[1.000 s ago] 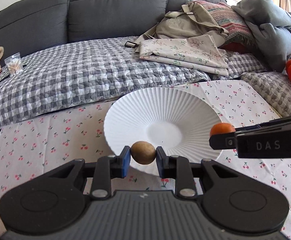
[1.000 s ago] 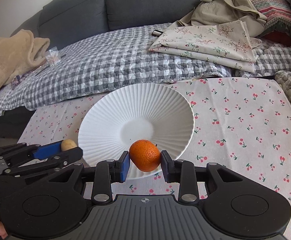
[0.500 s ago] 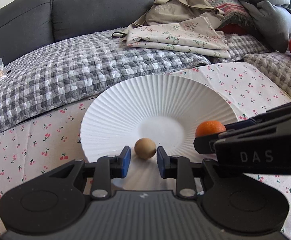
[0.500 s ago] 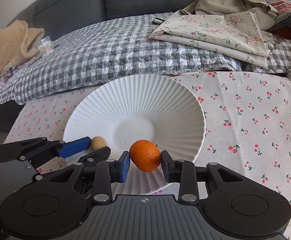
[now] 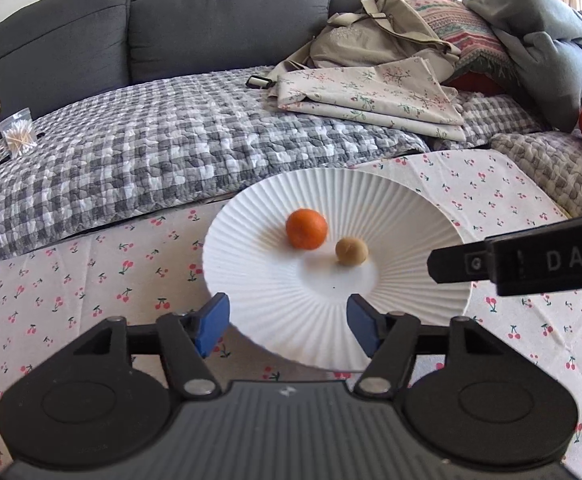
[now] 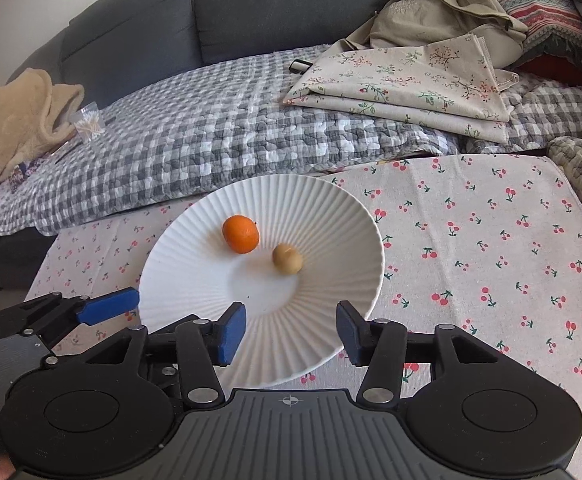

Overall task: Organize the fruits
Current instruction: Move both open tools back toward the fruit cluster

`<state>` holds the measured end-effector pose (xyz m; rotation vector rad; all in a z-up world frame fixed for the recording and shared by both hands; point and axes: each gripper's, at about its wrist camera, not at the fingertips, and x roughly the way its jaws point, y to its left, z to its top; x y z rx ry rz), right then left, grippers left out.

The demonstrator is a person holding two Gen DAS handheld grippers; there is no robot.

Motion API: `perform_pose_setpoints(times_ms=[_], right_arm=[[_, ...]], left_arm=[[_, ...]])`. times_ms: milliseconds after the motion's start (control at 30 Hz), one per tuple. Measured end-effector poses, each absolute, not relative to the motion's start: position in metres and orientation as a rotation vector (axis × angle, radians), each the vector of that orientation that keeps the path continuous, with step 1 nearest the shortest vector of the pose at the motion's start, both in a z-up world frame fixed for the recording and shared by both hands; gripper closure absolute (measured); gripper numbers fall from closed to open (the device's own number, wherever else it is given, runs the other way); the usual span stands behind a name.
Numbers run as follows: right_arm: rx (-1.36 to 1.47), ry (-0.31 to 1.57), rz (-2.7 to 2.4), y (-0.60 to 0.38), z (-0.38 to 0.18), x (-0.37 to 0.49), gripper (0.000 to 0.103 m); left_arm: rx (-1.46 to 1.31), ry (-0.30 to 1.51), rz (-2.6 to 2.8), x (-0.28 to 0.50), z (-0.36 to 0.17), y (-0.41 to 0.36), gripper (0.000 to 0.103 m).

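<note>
Fruits are held in the white ribbed plate (image 6: 195,264): a dimpled orange mandarin (image 6: 241,234) and, just beside it, a smooth tan round fruit (image 6: 287,258). Nothing is gripped; the left gripper (image 5: 289,318) and right gripper (image 6: 291,330) are opening at the plate's near rim, over cherry-print cloth (image 6: 491,248).

Orange mandarin (image 5: 306,228) and small tan fruit (image 5: 351,251) lie apart in ribbed white plate (image 5: 411,216).
</note>
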<state>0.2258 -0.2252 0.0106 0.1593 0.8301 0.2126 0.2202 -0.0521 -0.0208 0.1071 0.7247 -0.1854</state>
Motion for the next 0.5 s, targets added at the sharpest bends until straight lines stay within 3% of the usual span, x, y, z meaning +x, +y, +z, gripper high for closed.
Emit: perform_pose_setpoints(times_ms=[33, 100, 167, 233, 500], right_arm=[[0.159, 0.826, 0.221, -0.225, 0.015, 0.222, 0.045], [0.153, 0.813, 0.236, -0.222, 0.024, 0.212, 0.024], [0.144, 0.808, 0.262, -0.217, 0.034, 0.201, 0.014], [0.129, 0.797, 0.281, -0.212, 0.044, 0.187, 0.012], [0.129, 0.748, 0.298, -0.199, 0.079, 0.130, 0.000]], left_arm=[[0.085, 0.721, -0.164, 0.217, -0.016, -0.047, 0.029], [0.027, 0.708, -0.124, 0.210, -0.007, -0.035, 0.022], [-0.033, 0.701, -0.072, 0.202, 0.004, -0.024, 0.013], [-0.071, 0.702, -0.037, 0.191, 0.014, -0.014, 0.003], [-0.151, 0.752, -0.004, 0.140, 0.041, 0.014, 0.001]])
